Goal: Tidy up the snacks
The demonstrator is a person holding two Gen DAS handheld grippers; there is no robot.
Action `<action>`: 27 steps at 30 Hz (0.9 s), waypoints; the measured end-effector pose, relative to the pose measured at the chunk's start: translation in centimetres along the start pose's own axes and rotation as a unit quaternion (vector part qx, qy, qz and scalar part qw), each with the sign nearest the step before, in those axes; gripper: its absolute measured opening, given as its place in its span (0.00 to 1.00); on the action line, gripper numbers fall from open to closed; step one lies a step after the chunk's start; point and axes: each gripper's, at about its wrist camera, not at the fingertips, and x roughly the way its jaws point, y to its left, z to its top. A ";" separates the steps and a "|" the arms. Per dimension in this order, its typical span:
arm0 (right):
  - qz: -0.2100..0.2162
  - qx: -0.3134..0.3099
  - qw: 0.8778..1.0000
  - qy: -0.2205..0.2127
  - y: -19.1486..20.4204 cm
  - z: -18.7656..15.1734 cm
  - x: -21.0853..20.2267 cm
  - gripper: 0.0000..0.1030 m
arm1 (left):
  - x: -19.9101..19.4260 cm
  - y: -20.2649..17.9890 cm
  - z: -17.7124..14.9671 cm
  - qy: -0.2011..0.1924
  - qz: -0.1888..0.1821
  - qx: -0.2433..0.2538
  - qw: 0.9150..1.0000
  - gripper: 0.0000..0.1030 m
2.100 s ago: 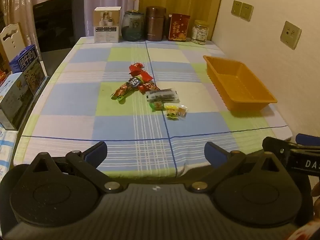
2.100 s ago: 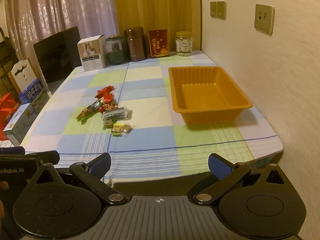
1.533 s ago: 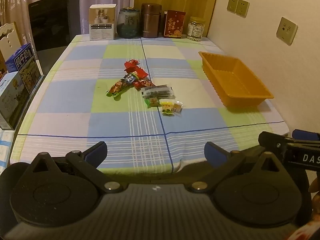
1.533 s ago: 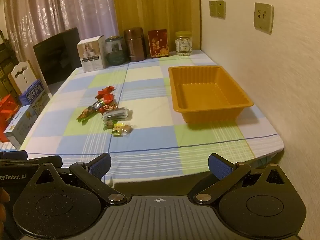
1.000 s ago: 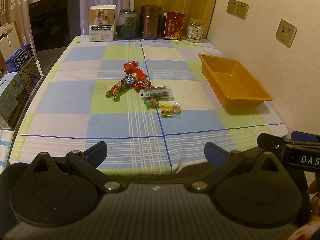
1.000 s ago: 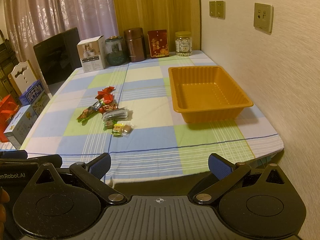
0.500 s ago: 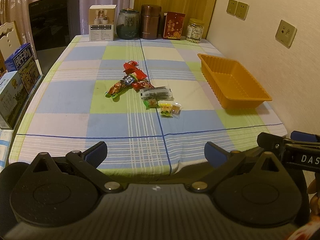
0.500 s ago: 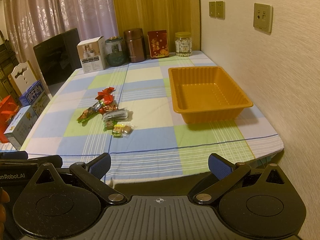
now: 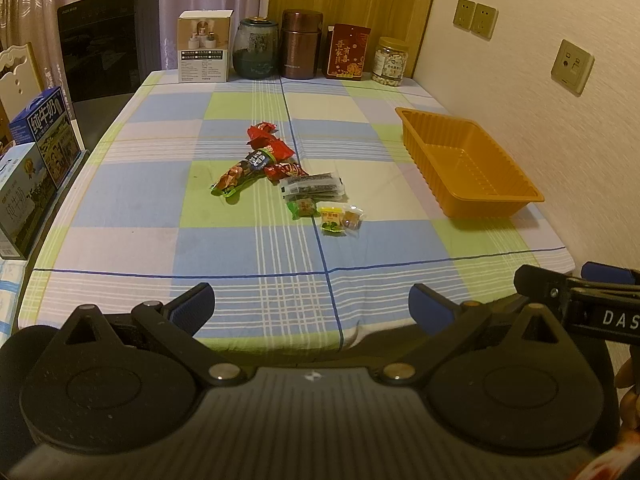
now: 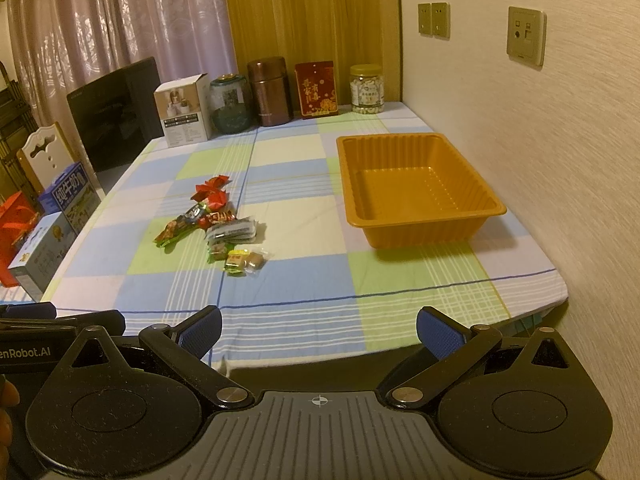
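Checked cloth in blue, green and white covers the table (image 9: 132,184), and on it, near the middle, lies the snack pile (image 9: 288,176) — red wrappers farthest from me, a long green-ended packet (image 9: 240,172) slanting down to the left, a dark flat pack (image 9: 314,186) lying crosswise, and three small sweets nearest my edge. Well apart to its right, against the wall, sits the orange tray (image 10: 420,216), bare inside, its long axis running away from me. I hold both tools back at the near edge, neither touching anything: the left gripper (image 9: 311,306) points almost straight at the pile, the right gripper (image 10: 319,330) more at the tray — both with fingers spread wide and nothing between them. By my reckoning the left is better lined up for a first pick.
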 end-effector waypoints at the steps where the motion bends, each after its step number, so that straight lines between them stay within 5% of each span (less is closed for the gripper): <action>1: 0.000 0.000 1.000 0.000 0.0 0.0 0.0 1.00 | 0.0 0.0 0.0 0.000 0.000 0.001 1.000 1.00; 27: 0.000 0.000 1.000 0.000 0.1 0.0 0.0 1.00 | 0.1 -0.1 0.0 0.000 0.000 0.001 1.000 1.00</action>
